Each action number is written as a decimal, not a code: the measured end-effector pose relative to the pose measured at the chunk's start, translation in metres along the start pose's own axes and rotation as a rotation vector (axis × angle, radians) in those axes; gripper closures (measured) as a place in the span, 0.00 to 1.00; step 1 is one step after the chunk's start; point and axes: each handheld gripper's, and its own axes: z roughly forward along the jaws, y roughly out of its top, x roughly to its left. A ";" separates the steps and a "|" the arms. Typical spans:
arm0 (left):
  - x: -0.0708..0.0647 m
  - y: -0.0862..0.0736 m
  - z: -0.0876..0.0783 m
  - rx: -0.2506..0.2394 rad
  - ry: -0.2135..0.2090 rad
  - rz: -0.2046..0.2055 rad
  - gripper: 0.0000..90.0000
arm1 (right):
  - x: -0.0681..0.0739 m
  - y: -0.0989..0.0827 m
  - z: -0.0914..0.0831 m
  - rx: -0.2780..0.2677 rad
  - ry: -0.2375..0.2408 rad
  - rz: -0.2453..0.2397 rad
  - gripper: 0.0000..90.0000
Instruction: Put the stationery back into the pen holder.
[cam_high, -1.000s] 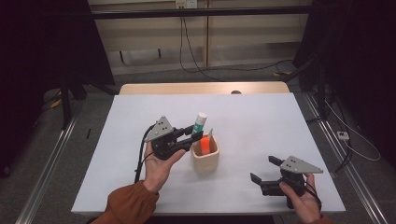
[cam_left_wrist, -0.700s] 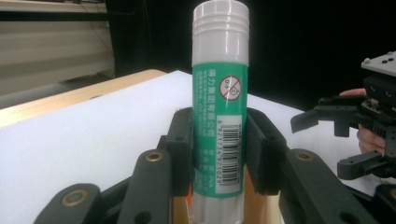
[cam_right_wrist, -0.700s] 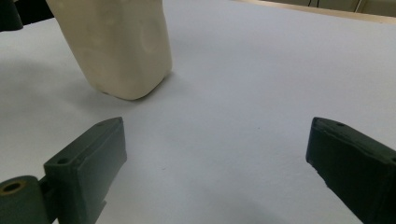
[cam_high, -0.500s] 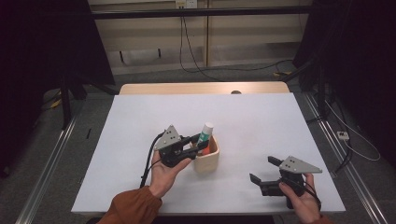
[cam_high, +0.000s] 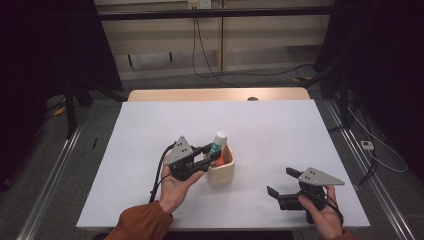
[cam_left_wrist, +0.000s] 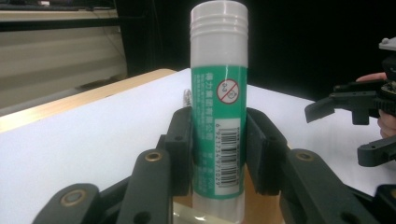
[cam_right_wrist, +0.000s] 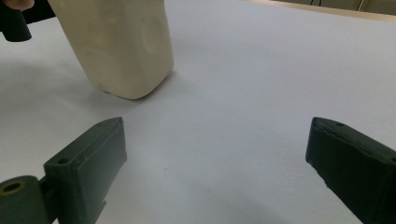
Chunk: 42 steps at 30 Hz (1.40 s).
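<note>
Near the middle of the white worktop (cam_high: 150, 130), an upright green glue stick (cam_left_wrist: 218, 102) is pinched by the left claw (cam_high: 212, 156), its base set in a cream holder (cam_high: 222, 170). At the near right, the right claw (cam_high: 280, 182) is held spread above bare worktop, well apart from the holder.

Table (cam_high: 280, 130) beyond cup (cam_high: 223, 172) open – near edge likely tighter.

Glossy plastic glue stick (cam_left_wrist: 218, 100) — smooth matt cup (cam_right_wrist: 119, 44), matt table (cam_high: 280, 130).
</note>
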 end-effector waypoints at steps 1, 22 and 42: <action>0.000 0.000 0.001 0.001 0.003 -0.004 0.69 | 0.000 0.000 0.000 0.001 0.000 0.001 0.05; 0.001 0.009 -0.006 0.059 0.035 -0.039 0.17 | 0.000 0.001 0.000 -0.017 -0.001 0.002 0.05; 0.005 0.019 -0.028 0.118 0.056 -0.015 0.05 | -0.002 0.002 -0.001 -0.035 -0.016 0.014 0.05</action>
